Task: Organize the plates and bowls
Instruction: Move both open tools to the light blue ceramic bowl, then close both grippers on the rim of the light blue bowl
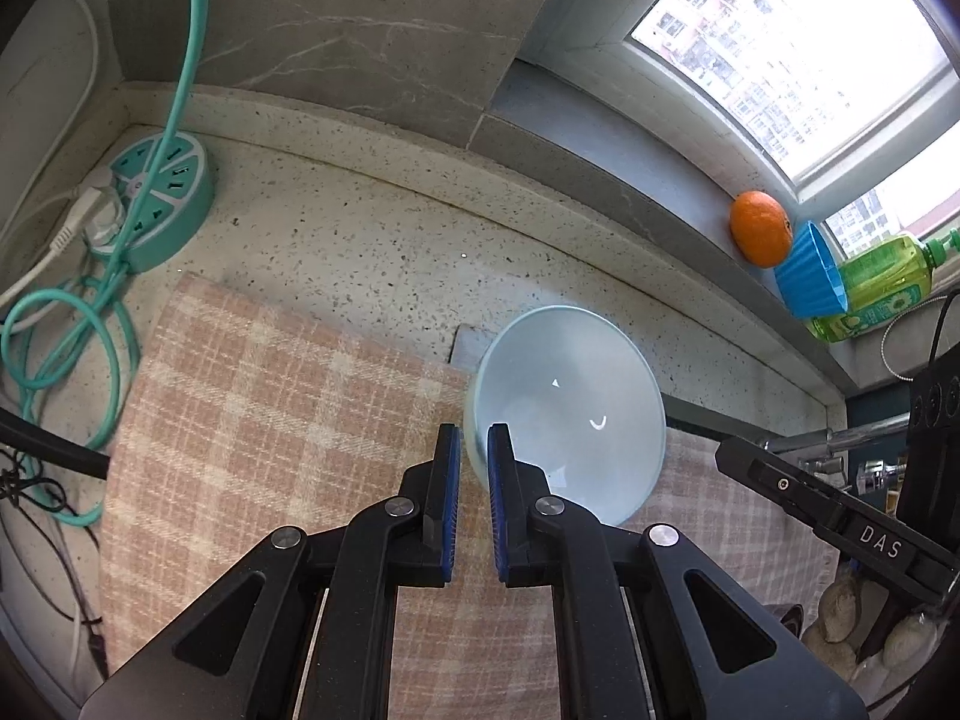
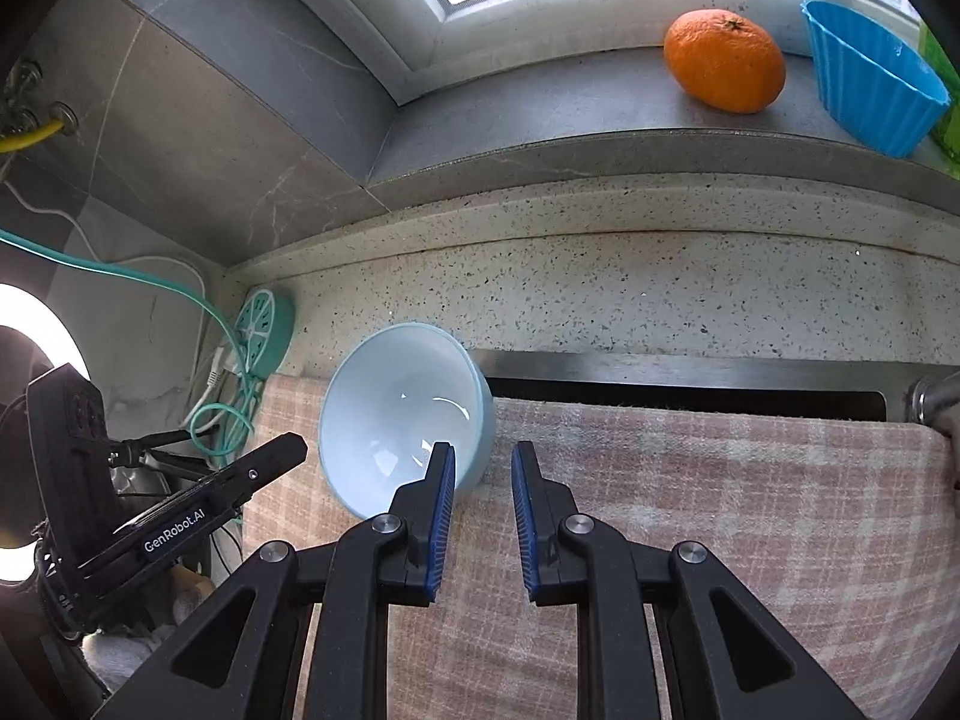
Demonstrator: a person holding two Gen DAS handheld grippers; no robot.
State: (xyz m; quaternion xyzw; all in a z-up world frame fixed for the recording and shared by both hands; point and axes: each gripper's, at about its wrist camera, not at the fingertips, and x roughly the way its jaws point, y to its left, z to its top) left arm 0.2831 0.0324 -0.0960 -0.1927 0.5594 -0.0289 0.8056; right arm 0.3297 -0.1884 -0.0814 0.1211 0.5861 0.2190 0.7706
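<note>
Down along the left wrist view, the left gripper [image 1: 474,441] has its two blue-padded fingers nearly together, pinching the near rim of a pale blue bowl [image 1: 570,408]. The bowl is tilted up on its side, its open face turned toward the camera and to the right, above a pink and cream checked towel [image 1: 270,396] spread over the speckled countertop [image 1: 372,240]. Whether the bowl's lower edge touches the towel I cannot tell. At far left a round teal power strip [image 1: 165,201] sits on the counter with a teal cable [image 1: 84,324] looped beside it. On the grey windowsill [image 1: 600,150] to the right lie an orange [image 1: 761,228], a blue ribbed cup [image 1: 810,276] on its side, and a green bottle [image 1: 876,282]. The black body of the right gripper [image 1: 840,516] reaches in from the right edge.

Next, in the right wrist view, the right gripper [image 2: 483,468] points down at the same towel [image 2: 720,480] with its fingers a modest gap apart and nothing between them. The bowl [image 2: 402,414] sits just left of them, tipped so its hollow faces the camera; the left finger overlaps the bowl's lower right rim in the picture, but contact is unclear. The left gripper [image 2: 282,453] comes in from the lower left, its tip at the bowl's left edge. Behind the towel runs a dark metal strip [image 2: 690,372], then the countertop [image 2: 660,294], and on the sill above rest the orange [image 2: 725,60] and the blue cup [image 2: 870,84]
</note>
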